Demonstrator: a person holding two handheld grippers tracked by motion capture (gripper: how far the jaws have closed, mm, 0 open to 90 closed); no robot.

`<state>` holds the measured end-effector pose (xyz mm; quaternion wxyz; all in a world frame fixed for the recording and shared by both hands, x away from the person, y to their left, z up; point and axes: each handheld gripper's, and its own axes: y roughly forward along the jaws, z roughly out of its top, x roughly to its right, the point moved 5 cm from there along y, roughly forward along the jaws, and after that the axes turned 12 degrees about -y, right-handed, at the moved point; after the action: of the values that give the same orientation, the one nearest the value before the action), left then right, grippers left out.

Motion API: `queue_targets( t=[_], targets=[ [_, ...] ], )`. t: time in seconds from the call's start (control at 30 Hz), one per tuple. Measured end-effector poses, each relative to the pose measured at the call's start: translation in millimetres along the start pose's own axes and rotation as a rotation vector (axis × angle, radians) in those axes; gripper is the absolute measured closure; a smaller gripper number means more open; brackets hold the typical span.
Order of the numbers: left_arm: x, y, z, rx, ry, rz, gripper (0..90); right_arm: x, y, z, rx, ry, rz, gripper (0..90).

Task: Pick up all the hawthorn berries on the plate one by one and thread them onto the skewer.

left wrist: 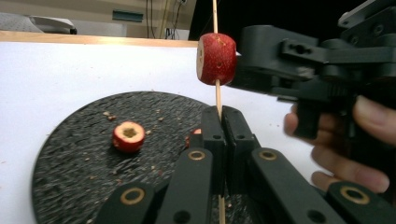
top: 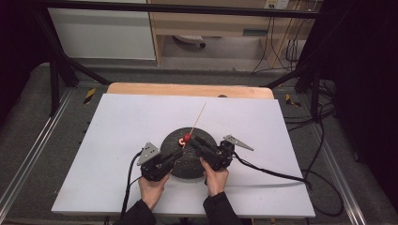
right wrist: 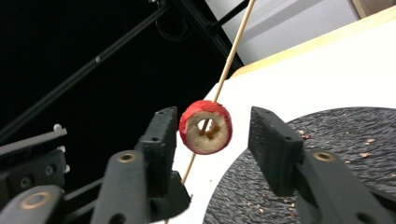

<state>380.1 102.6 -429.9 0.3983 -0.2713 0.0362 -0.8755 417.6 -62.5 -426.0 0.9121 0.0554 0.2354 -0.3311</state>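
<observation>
1. My left gripper (left wrist: 223,122) has its jaws pressed together on the bamboo skewer (left wrist: 217,95), pinching it low on the stick so it stands up out of the grip.
2. The red fruit piece (left wrist: 216,58), a cored hawthorn as far as I can guess from the blurry close-up, is threaded on that skewer a little above my left jaws, hanging over the round black slate plate (left wrist: 70,158).
3. My right gripper (right wrist: 215,140) is spread wide, one jaw on each side of the fruit piece (right wrist: 206,127) without touching it, as far as the right gripper view lets me tell.
4. From the high view, both grippers meet over the plate (top: 180,164) in the middle of the white table (top: 117,122), and the skewer (top: 199,116) pokes away from me.
5. A second cored fruit piece (left wrist: 128,136) lies on the plate, apart from everything, with red crumbs scattered around it.
6. Handling guess: the fruit is light and softish and its skin looks smooth, so I'd grip across the round sides gently, since it will probably split around the hollow core if squeezed hard.
7. The skewer is thin and stiff but snappable, so I'd keep my hold close to the fruit to stop it bending.
</observation>
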Motion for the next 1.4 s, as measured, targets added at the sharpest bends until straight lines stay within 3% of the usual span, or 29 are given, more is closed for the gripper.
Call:
queue_targets(
  t=[0.1,0.27,0.37,0.6,0.73,0.97,1.1,1.4],
  targets=[
    [-4.7,-6.2,0.8,-0.002,0.010,0.003,88.5,1.7,-3.0,4.4,-0.048,-0.044,-0.008,42.0],
    [-15.1,-17.9,-0.9,-0.037,0.044,0.018,88.5,8.7,-6.1,6.0,-0.212,-0.086,-0.003,24.8],
    [-23.7,-27.4,-2.7,-0.060,0.060,0.025,88.4,12.7,-9.9,4.6,-0.300,-0.149,-0.015,18.8],
    [-46.5,-50.6,-7.0,-0.098,0.082,0.054,88.4,23.5,-17.8,0.5,-0.486,-0.313,-0.059,11.0],
    [-56.8,-63.1,-9.2,-0.123,0.098,0.073,88.3,28.5,-18.2,1.3,-0.620,-0.444,-0.100,7.5],
    [-65.6,-77.7,-11.9,-0.142,0.120,0.079,88.3,27.9,-7.4,5.7,-0.791,-0.558,-0.105,7.7],
    [-69.4,-80.8,-14.1,-0.153,0.127,0.080,88.3,28.0,3.6,6.9,-0.887,-0.578,-0.115,8.1],
    [-74.5,-83.1,-17.6,-0.166,0.123,0.084,88.3,38.3,31.6,2.3,-1.013,-0.602,-0.140,16.3]
  ],
)
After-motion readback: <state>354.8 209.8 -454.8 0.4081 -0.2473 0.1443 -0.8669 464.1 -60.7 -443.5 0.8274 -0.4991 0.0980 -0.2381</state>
